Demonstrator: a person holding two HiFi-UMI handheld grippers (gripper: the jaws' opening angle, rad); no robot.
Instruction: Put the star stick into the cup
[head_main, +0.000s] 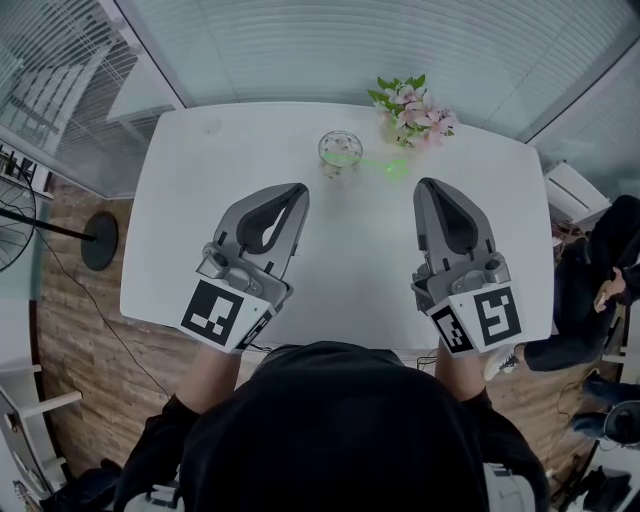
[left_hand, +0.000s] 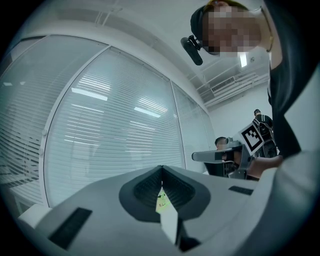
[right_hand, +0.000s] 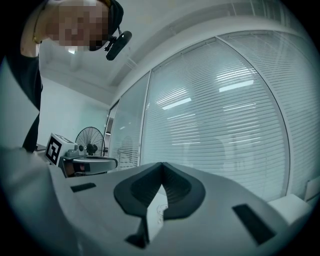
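A clear glass cup (head_main: 340, 152) stands on the white table (head_main: 200, 250) near its far edge. Just right of the cup lies the green star stick (head_main: 394, 169), flat on the tabletop. My left gripper (head_main: 299, 189) hovers nearer to me and left of the cup, shut with nothing in it. My right gripper (head_main: 427, 184) is also shut and empty, a little nearer than the star stick. In both gripper views the jaws meet at their tips, left gripper (left_hand: 161, 167) and right gripper (right_hand: 162, 164), and point up at window blinds, so neither view shows cup or stick.
A small bunch of pink flowers (head_main: 415, 112) sits at the table's far edge, right of the cup. A standing fan (head_main: 25, 215) is on the floor to the left. A seated person (head_main: 600, 290) is beyond the table's right end.
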